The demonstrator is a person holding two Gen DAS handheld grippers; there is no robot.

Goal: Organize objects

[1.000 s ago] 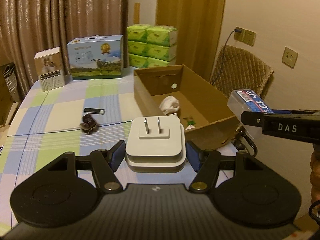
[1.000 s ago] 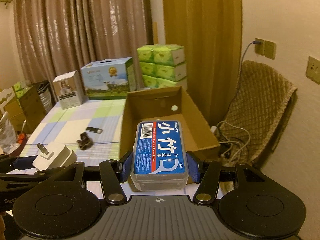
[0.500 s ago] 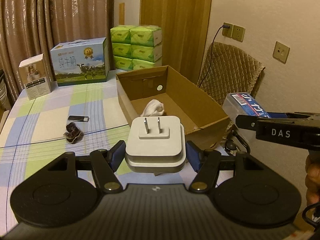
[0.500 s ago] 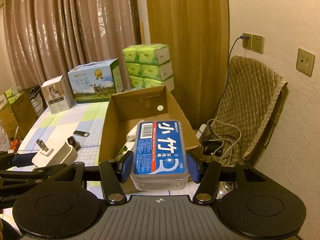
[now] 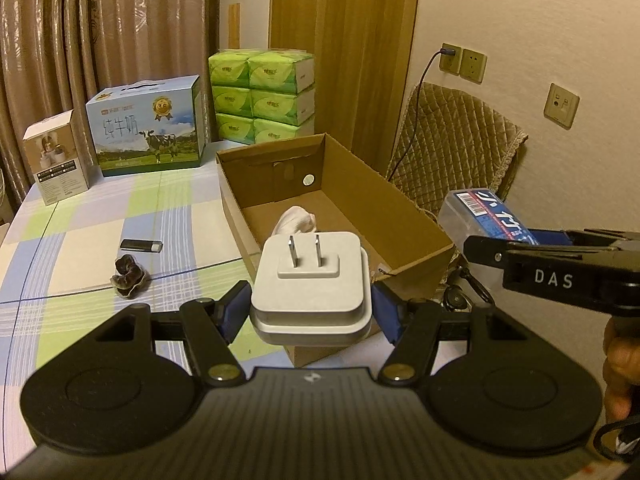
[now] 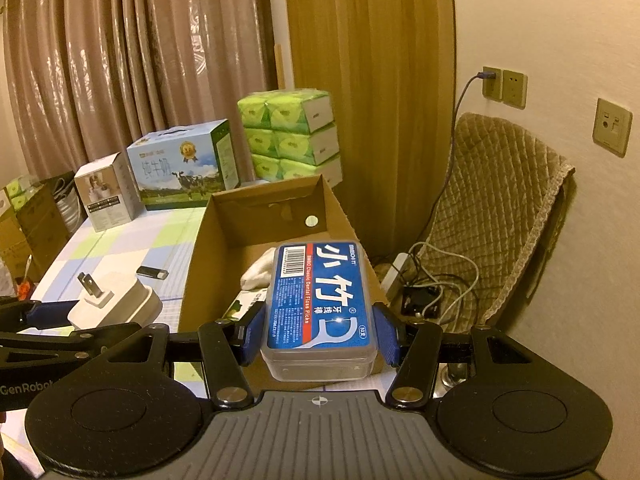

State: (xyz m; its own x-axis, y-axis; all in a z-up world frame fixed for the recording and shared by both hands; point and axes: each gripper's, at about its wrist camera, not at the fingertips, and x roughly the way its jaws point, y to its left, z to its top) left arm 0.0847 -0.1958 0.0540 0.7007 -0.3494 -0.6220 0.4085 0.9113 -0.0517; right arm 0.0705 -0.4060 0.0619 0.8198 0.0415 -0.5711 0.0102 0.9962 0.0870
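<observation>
My left gripper [image 5: 310, 312] is shut on a white plug adapter [image 5: 310, 280], prongs up, held above the table in front of the open cardboard box [image 5: 412, 216]. My right gripper [image 6: 318, 336] is shut on a clear dental floss pick box [image 6: 320, 300] with a blue label, held near the box's near right corner [image 6: 192, 272]. The adapter also shows at the left of the right wrist view [image 6: 116, 300]; the floss box shows at the right of the left wrist view [image 5: 484, 216]. A white crumpled item [image 5: 298, 218] lies inside the cardboard box.
On the checked tablecloth [image 5: 80, 240] lie a black USB stick [image 5: 141, 245] and a dark small lump [image 5: 128, 276]. A milk carton box [image 5: 148, 132], a small white box [image 5: 54, 156] and stacked green tissue packs [image 5: 260, 92] stand at the back. A padded chair [image 5: 452, 152] and cables are right.
Both grippers have shifted with their loads still held; the view has swung slightly and the cardboard box now sits closer ahead of both grippers.
</observation>
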